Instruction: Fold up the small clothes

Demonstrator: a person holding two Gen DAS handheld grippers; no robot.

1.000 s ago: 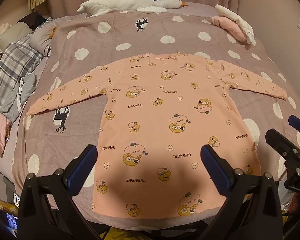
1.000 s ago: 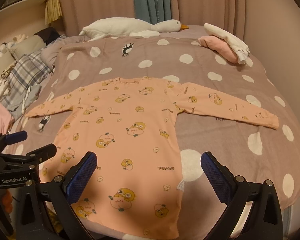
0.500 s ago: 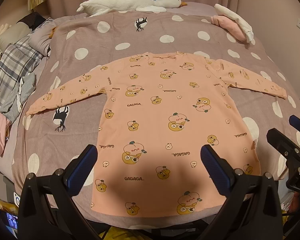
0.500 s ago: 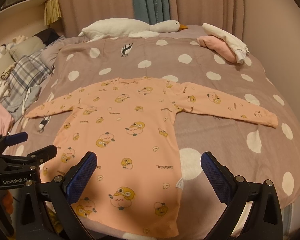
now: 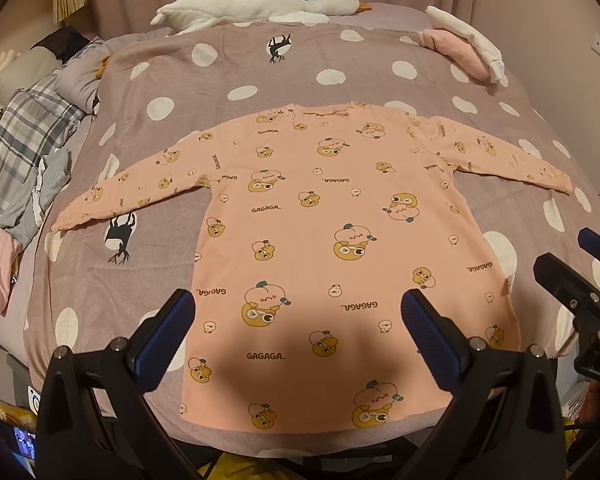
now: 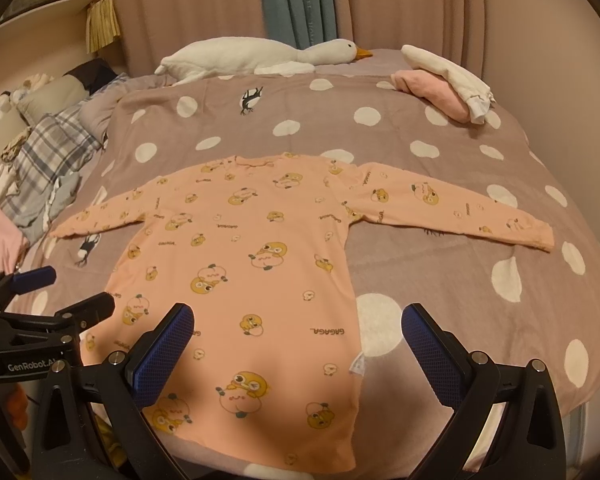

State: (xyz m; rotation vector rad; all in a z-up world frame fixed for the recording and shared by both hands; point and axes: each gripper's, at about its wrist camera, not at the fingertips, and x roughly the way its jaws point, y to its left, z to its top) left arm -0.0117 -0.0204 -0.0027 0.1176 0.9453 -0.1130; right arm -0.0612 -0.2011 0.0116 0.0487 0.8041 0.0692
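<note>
A small pink long-sleeved shirt with yellow cartoon prints lies flat on the bed, sleeves spread out, hem toward me. It also shows in the right wrist view. My left gripper is open and empty, hovering above the hem. My right gripper is open and empty, above the hem's right side. The right gripper shows at the right edge of the left wrist view; the left gripper shows at the left of the right wrist view.
The bed has a mauve blanket with white dots. A white goose plush lies at the far end. Pink and white folded clothes sit far right. Plaid bedding and loose clothes pile on the left.
Both grippers have drawn back and risen slightly; the shirt sits a little lower and farther in both views. The shirt has not moved.
</note>
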